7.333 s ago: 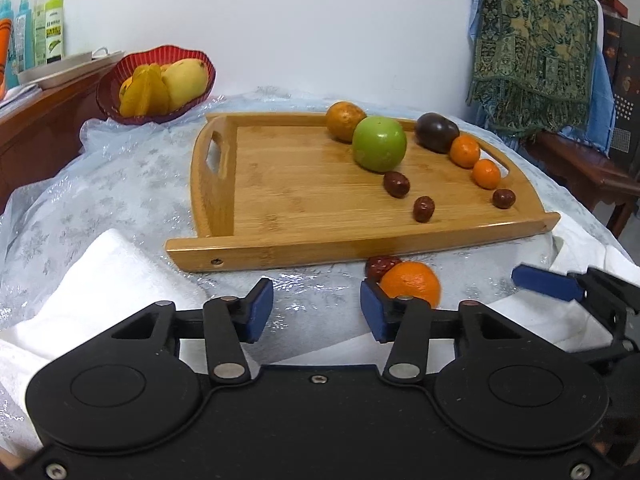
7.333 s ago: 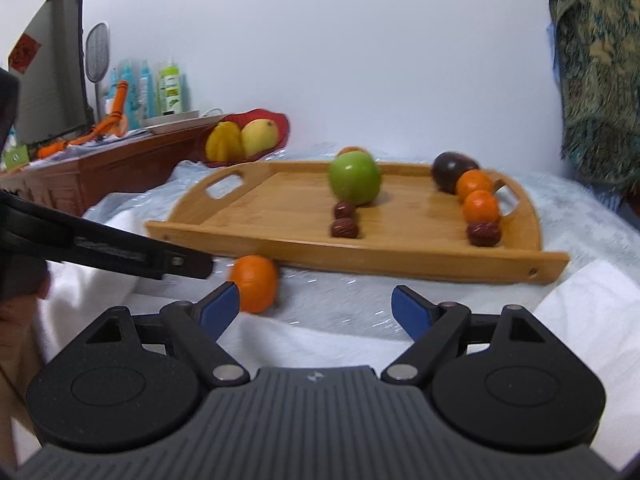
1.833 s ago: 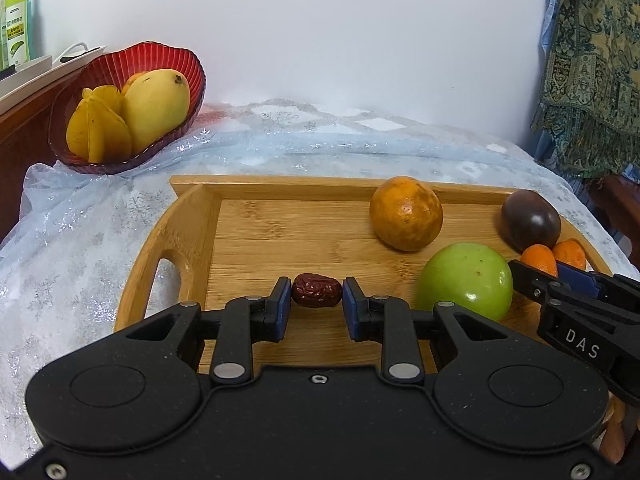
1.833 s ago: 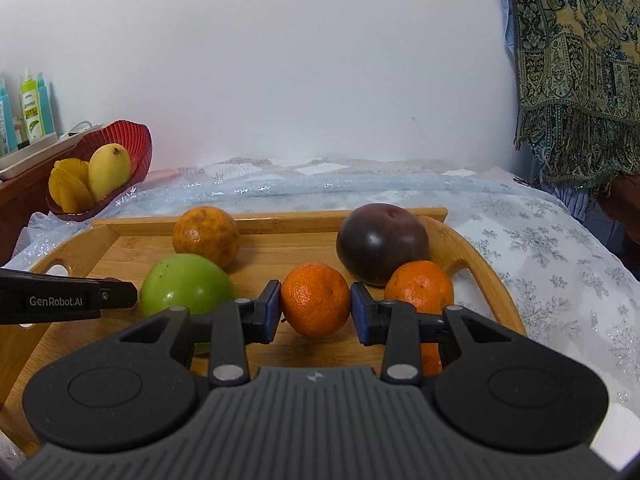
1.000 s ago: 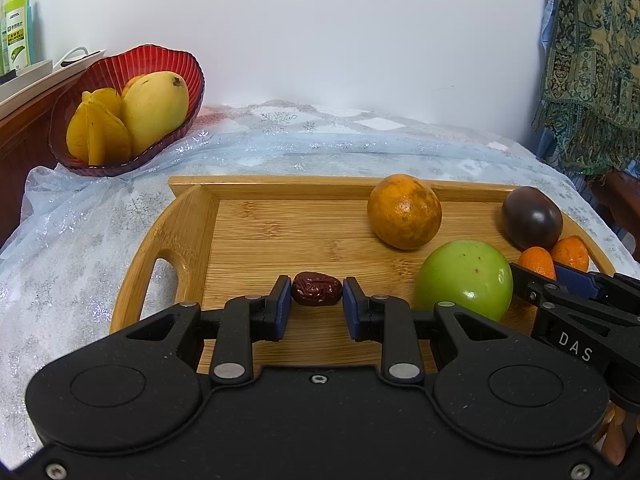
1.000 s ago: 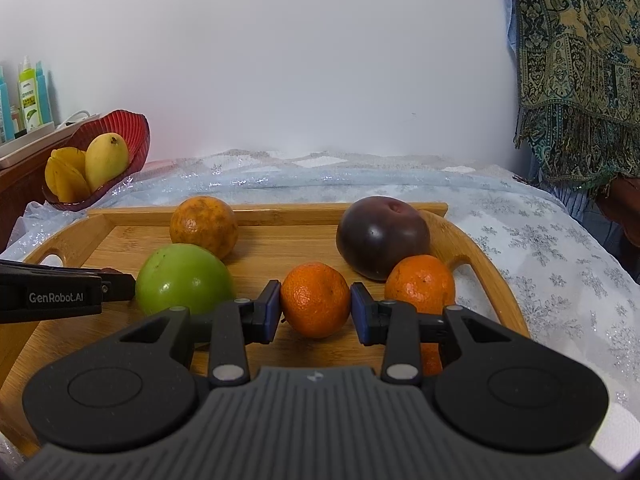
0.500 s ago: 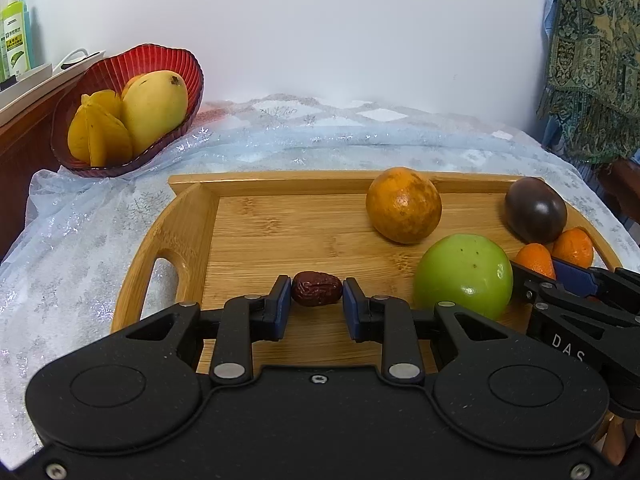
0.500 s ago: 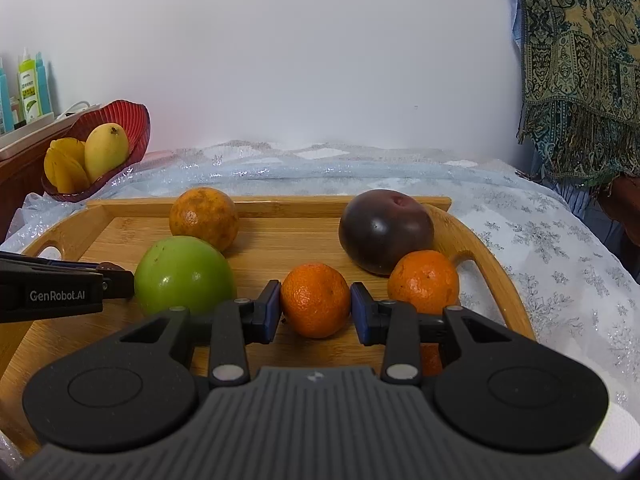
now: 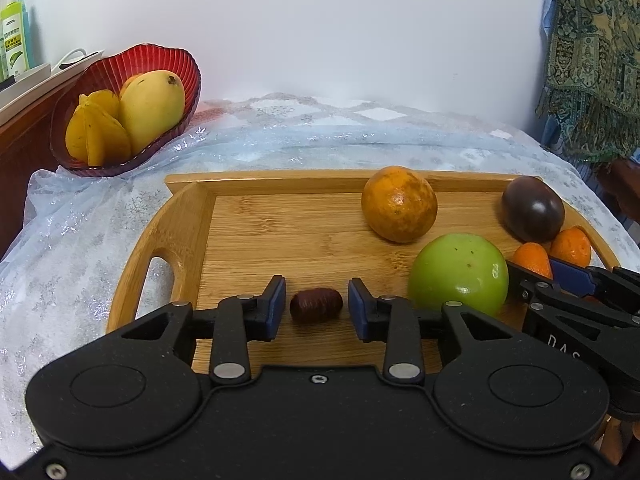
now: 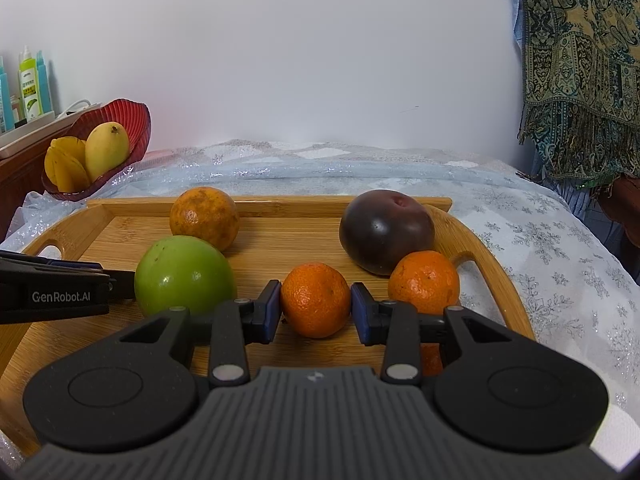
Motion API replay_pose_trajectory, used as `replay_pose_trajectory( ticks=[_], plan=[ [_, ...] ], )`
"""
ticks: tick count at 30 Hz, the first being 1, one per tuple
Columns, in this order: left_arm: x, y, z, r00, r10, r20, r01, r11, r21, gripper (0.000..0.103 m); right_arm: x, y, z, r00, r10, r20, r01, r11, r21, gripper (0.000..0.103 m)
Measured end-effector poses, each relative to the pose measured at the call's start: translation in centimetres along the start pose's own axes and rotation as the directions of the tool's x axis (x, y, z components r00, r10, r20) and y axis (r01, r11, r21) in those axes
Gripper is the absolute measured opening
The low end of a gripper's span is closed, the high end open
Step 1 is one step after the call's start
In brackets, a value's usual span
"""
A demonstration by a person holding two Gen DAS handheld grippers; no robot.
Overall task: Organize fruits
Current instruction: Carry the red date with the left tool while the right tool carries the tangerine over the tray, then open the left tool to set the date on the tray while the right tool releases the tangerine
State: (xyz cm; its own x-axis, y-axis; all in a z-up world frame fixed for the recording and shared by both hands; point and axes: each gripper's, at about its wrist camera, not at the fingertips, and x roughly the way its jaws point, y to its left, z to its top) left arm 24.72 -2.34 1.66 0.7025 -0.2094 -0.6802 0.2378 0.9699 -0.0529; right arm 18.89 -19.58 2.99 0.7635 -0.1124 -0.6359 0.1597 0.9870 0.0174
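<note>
A wooden tray (image 9: 188, 216) holds the fruit. My left gripper (image 9: 316, 286) hovers low over its front; its jaws are opening, and a dark red date (image 9: 316, 305) lies on the wood between the pads with a gap on each side. Right of it sit a green apple (image 9: 458, 280), a large orange (image 9: 399, 204) and a dark purple fruit (image 9: 532, 208). My right gripper (image 10: 316, 292) holds a mandarin (image 10: 316, 300) on the tray floor; its jaws are beginning to open, pads still against the peel. A second mandarin (image 10: 424, 282) sits just to the right.
A red bowl (image 9: 184, 64) with a mango and a starfruit stands at the back left on the silvery cloth. Bottles (image 9: 14, 36) line a wooden sideboard at far left. A patterned shawl (image 9: 596, 60) hangs at right. The tray's left half is bare wood.
The left jaws have parted and let go of the date, which now rests on the tray. The right gripper and its mandarin look almost the same.
</note>
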Motion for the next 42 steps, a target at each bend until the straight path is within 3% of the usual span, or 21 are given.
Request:
replay_pose_trajectory(
  ticks=[5,12,18,42],
  plan=[
    [-0.1,-0.1,-0.1,1.0,0.0,-0.002,0.0,1.0,0.002,0.038,0.0,0.0,0.0,1.0,0.0,0.0,0.0,1.0,0.001,0.045],
    [-0.2,0.0,-0.1,1.0,-0.009,-0.007,0.009,1.0,-0.003,0.051,-0.1,0.0,0.0,1.0,-0.001,-0.002,0.001,1.0,0.006,0.045],
    [-0.5,0.1,-0.4,1.0,-0.013,-0.007,0.013,1.0,-0.003,0.063,-0.4,-0.1,-0.1,1.0,-0.002,0.006,0.002,1.0,0.0,0.059],
    [-2.6,1.2,-0.8,1.0,0.002,0.023,-0.002,1.0,-0.008,0.086,-2.3,0.5,-0.3,0.999,-0.009,0.053,0.012,0.999,-0.047,0.075]
  ],
)
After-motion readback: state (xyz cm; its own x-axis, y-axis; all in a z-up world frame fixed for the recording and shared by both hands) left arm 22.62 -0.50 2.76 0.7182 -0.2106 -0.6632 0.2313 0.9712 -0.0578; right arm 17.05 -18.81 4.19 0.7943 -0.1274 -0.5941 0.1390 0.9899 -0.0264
